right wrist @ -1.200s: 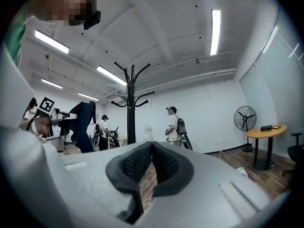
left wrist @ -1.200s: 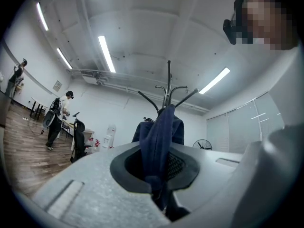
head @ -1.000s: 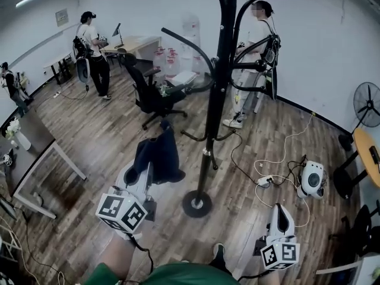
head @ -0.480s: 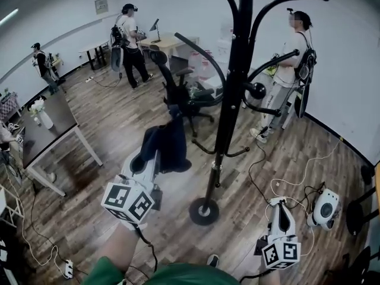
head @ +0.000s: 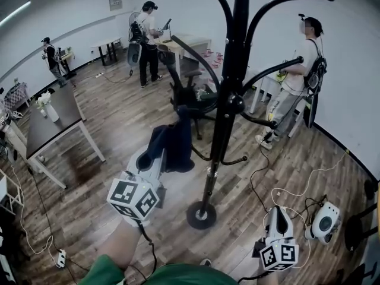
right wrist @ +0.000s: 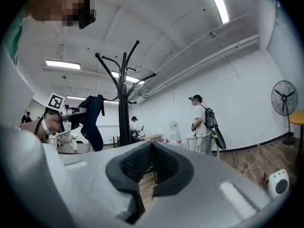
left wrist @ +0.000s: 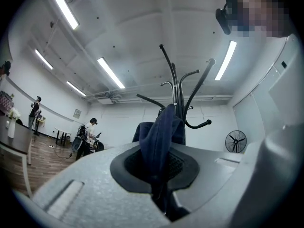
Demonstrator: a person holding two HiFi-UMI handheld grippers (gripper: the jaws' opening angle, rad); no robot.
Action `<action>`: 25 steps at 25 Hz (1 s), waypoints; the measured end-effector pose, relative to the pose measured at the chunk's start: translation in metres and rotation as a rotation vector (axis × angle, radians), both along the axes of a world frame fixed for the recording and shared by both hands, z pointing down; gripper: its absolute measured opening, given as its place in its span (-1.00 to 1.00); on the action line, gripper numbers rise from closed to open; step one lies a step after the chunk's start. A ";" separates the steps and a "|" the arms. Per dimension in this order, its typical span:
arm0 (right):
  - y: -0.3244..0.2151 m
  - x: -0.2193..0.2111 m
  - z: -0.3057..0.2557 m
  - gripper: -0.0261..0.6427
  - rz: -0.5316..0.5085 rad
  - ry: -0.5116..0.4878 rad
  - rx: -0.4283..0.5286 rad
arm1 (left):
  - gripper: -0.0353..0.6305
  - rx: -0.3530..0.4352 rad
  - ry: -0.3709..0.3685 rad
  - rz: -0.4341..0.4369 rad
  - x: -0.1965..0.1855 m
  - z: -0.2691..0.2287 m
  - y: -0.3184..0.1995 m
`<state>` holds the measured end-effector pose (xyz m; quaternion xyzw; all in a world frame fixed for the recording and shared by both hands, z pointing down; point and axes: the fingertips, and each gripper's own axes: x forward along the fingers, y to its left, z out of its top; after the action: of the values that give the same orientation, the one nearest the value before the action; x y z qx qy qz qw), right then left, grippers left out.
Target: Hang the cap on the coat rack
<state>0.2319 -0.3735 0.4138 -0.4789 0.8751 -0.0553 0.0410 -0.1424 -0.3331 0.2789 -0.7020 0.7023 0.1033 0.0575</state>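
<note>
The black coat rack (head: 224, 120) stands on a round base (head: 201, 214), with curved arms overhead. A dark navy cap (head: 174, 146) hangs from my left gripper (head: 159, 157), just left of the pole and below the arms. In the left gripper view the jaws (left wrist: 160, 175) are shut on the cap (left wrist: 161, 134), with the coat rack (left wrist: 176, 91) straight behind it. My right gripper (head: 279, 214) is low at the right; its jaws (right wrist: 149, 167) are shut with nothing between them. The right gripper view shows the coat rack (right wrist: 124, 103) and the cap (right wrist: 93, 120) at its left.
An office chair (head: 189, 97) stands behind the rack. A dark table (head: 50, 129) with a white vase (head: 51, 113) is at the left. Cables and a white device (head: 324, 221) lie on the wooden floor at the right. A person (head: 297, 76) stands at the right, two more at the back.
The left gripper has carried the cap up and a little nearer the rack's pole. The right gripper has shifted along the floor side, still low and shut. The whole view has swung.
</note>
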 end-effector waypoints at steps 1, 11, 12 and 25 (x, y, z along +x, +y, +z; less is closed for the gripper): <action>-0.003 0.001 0.001 -0.91 -0.004 0.001 -0.003 | -0.82 -0.003 0.001 -0.002 0.002 0.001 -0.004; -0.026 0.011 0.013 -0.91 -0.048 -0.006 -0.029 | -0.82 -0.021 -0.003 -0.026 0.020 0.008 -0.029; -0.028 0.012 0.014 -0.91 -0.052 -0.006 -0.031 | -0.82 -0.024 -0.003 -0.027 0.022 0.008 -0.032; -0.053 0.009 0.026 -0.91 -0.149 -0.018 -0.056 | -0.57 -0.135 -0.011 -0.004 0.048 0.048 -0.054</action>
<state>0.2413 -0.4267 0.4394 -0.4127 0.9062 -0.0871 0.0311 -0.0947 -0.3873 0.3266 -0.7033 0.7089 0.0519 0.0141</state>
